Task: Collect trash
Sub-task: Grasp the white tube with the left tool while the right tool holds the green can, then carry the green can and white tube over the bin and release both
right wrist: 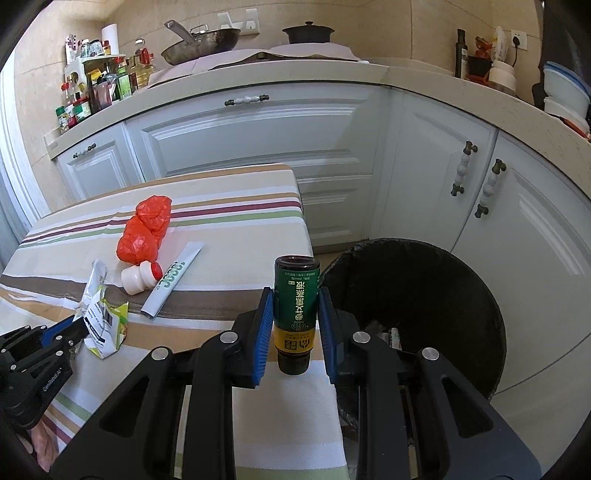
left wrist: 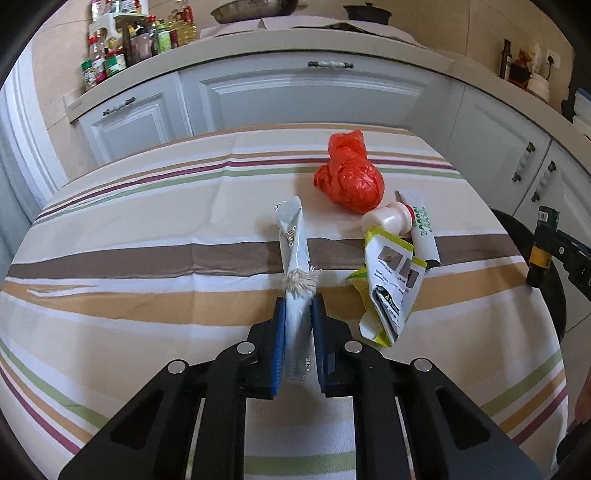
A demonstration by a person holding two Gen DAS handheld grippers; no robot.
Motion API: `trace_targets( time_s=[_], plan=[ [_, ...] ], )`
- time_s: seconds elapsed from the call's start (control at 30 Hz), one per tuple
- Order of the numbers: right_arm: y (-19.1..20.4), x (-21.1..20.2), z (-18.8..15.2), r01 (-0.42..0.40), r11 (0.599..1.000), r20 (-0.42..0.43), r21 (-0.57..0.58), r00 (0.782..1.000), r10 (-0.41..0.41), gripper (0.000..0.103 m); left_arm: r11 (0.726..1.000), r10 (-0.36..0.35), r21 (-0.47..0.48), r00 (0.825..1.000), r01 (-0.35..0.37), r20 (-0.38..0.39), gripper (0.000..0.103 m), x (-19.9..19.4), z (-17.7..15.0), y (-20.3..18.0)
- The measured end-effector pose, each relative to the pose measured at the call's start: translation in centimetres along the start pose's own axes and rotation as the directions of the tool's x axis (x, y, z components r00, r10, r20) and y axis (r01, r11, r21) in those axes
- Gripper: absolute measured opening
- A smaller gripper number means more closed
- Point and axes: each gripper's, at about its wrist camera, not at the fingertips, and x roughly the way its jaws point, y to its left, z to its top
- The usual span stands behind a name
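My left gripper [left wrist: 298, 306] is shut on a long silver wrapper [left wrist: 293, 243] with a frayed tuft, over the striped table. My right gripper [right wrist: 295, 295] is shut on a green bottle [right wrist: 296, 302], held near the table's right edge, beside the black trash bin [right wrist: 443, 280]. On the table lie a crumpled red plastic bag [left wrist: 349, 177], a small white bottle with a red cap [left wrist: 388, 218], a white and green tube box [left wrist: 423, 230] and a yellow-white torn packet [left wrist: 388, 291]. They show in the right wrist view too: bag [right wrist: 146, 230], bottle [right wrist: 140, 277], box [right wrist: 171, 278], packet [right wrist: 105, 317].
The table with the striped cloth [left wrist: 147, 258] stands before white kitchen cabinets [right wrist: 277, 136]. The bin holds some trash [right wrist: 393, 336] and stands on the floor right of the table. Spice jars [right wrist: 92, 88], a pan [right wrist: 201, 42] and a pot [right wrist: 308, 31] stand on the counter.
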Motion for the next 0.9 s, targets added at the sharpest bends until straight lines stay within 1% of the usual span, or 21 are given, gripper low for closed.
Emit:
trace_targets(
  time_s=[0.13, 0.33, 0.5, 0.6, 0.9],
  plan=[
    [-0.3, -0.6, -0.1, 0.0, 1.0, 0.012, 0.004, 1.0, 0.0, 0.023, 1.0, 0.011, -0.009, 1.0, -0.011, 0.029, 0.015, -1.1, -0.1, 0.2],
    [-1.4, -1.9, 0.0, 0.007, 1.0, 0.042, 0.018, 0.999, -0.008, 0.023, 1.0, -0.005, -0.009, 0.996, 0.006, 0.092, 0.015, -3.6, 0.8, -0.8],
    [-2.7, -3.0, 0.3, 0.028, 0.999, 0.066, 0.029, 0.997, -0.03, 0.023, 0.999, -0.042, 0.007, 0.989, 0.042, 0.143, 0.015, -5.1, 1.8, -2.6],
    [-4.0, -3.7, 0.4, 0.048, 0.998, 0.081, 0.04, 0.995, -0.051, 0.023, 0.997, -0.073, 0.03, 0.985, 0.069, 0.159, 0.015, -5.4, 2.4, -4.1],
    [-8.2, -5.2, 0.8, 0.123, 0.989, 0.113, 0.077, 0.985, -0.131, 0.023, 0.979, -0.176, 0.13, 0.97, 0.155, 0.171, 0.015, -5.3, 3.6, -10.1]
  ],
)
